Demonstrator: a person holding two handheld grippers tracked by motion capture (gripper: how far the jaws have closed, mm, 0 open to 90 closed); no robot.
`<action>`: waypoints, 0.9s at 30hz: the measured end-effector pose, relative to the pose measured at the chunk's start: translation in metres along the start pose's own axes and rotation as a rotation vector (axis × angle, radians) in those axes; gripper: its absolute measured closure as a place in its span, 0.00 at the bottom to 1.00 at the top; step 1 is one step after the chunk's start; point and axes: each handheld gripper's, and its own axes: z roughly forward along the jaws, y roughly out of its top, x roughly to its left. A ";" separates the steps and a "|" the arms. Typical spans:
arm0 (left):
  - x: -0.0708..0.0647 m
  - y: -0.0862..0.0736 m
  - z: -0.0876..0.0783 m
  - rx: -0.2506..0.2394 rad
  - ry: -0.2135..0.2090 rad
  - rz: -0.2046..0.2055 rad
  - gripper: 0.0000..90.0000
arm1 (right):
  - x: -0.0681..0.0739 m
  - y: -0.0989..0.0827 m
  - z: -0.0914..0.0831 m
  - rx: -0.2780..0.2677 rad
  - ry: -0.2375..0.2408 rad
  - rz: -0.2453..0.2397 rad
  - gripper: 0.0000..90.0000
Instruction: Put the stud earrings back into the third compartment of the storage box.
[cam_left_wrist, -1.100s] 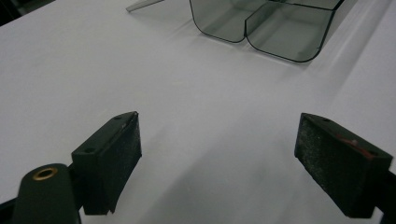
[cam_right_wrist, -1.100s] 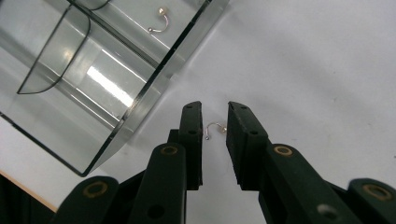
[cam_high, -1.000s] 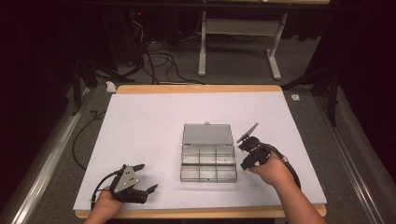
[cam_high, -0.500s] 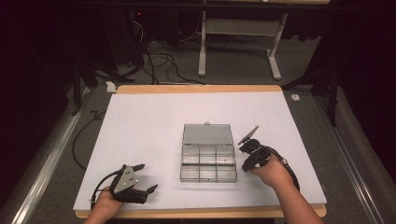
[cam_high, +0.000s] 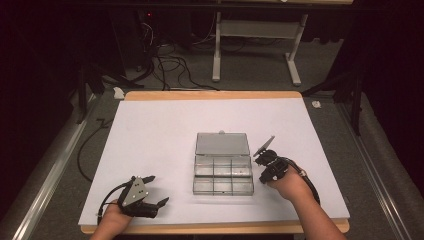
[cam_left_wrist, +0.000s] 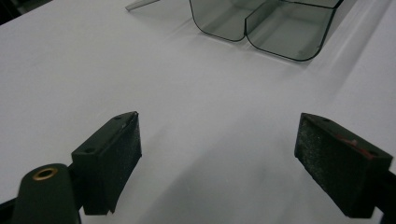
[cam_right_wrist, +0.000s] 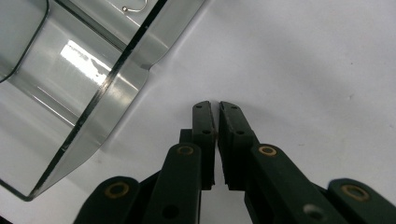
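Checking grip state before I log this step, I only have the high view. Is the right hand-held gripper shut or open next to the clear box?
Observer: The right hand-held gripper is shut, its jaws have just been closing, with nothing between them.
Operator: Touching the box?
Observer: No, white table shows between its tips and the clear compartment box.
Operator: And the left one?
Observer: The left hand-held gripper has its jaws wide apart over bare table, the box ahead of it.
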 end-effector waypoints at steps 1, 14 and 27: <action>-0.001 0.000 -0.001 -0.005 0.000 0.006 0.17 | 0.000 0.000 0.000 0.000 0.000 0.000 0.96; 0.000 0.000 0.000 -0.002 -0.001 0.004 0.17 | -0.002 0.002 -0.016 -0.012 0.008 0.008 0.96; 0.000 0.000 0.000 -0.003 -0.001 0.003 0.17 | 0.006 0.014 -0.045 -0.040 -0.001 -0.019 0.96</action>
